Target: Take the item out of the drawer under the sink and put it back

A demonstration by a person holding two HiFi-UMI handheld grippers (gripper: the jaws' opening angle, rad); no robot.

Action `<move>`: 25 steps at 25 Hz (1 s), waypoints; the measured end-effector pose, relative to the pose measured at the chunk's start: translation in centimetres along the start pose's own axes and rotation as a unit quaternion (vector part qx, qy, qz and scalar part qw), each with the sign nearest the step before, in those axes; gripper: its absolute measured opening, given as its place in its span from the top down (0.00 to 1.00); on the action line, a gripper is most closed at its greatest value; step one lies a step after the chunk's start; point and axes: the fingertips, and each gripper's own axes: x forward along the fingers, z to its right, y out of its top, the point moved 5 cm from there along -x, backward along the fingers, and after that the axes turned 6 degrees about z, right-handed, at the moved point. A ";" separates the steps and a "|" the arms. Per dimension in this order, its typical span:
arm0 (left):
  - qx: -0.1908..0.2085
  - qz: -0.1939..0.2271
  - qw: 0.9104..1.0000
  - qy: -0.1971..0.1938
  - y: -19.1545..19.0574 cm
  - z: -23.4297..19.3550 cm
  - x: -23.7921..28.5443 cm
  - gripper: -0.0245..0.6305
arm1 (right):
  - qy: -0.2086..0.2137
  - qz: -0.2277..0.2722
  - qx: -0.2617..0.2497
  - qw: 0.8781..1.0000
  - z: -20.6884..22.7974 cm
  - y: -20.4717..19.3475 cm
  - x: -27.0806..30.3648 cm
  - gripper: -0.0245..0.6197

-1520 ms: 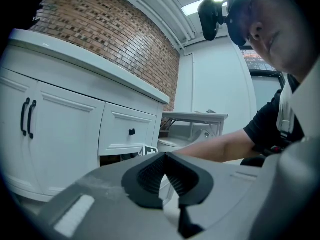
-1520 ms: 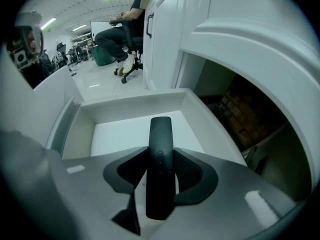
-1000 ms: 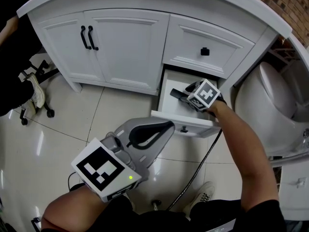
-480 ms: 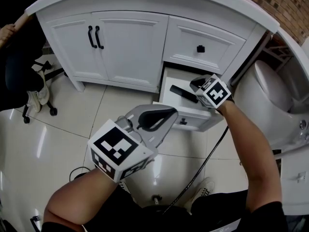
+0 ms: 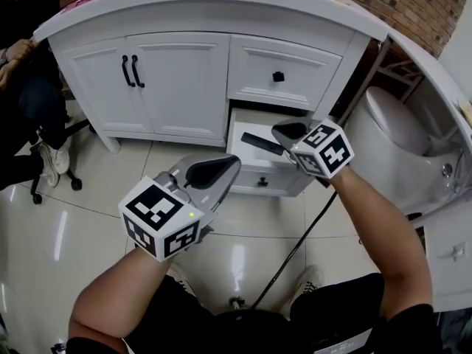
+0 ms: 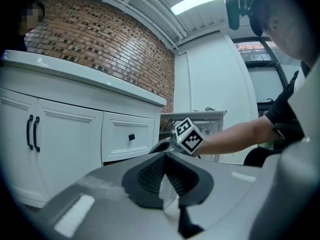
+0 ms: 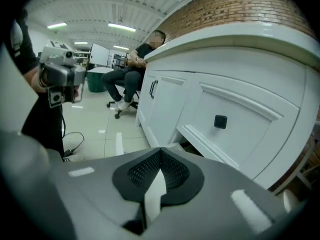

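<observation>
**Right fingers shut and empty above the open drawer; dark item lies inside it**

The lower white drawer point(image 5: 247, 175) of the white panelled vanity cabinet point(image 5: 184, 72) stands pulled out over the pale tiled floor point(image 5: 88, 198). Inside it, toward the back left, lies a slim, flat, black bar-shaped item point(image 5: 258, 141). What it is cannot be made out.

The right gripper point(image 5: 284, 131) hangs over the drawer with its tip just beside the item's right end. Its own view shows the fingers point(image 7: 150, 169) pressed together with nothing between them, so the item does not appear to be held. The head view cannot settle whether the two touch.

The left gripper point(image 5: 228, 167) sits well apart from the drawer, above the floor. Its fingers are likewise closed and empty.

Judging by its shape, the item is probably stiff and light, with a smooth surface that could slip. It lies flat on the drawer bottom, so there is little to get under. The best hold is likely across its narrow width near the middle, with the fingers spread first and lowered on either side. A grip at one end might let it swing or clip the drawer wall on the way out.
</observation>
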 end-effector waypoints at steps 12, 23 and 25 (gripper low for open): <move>0.013 -0.001 0.999 -0.033 0.3 2.0 -0.1 0.95 | -0.004 0.164 0.104 0.981 -5.3 4.2 -13.7 0.95; -0.009 -0.008 0.999 -0.032 -0.2 2.2 0.4 0.95 | -0.026 0.168 0.147 0.974 -8.8 2.2 -17.7 0.95; -0.006 -0.007 0.999 -0.033 0.0 2.2 0.4 0.95 | -0.037 0.156 0.143 0.977 -8.9 1.6 -17.7 0.95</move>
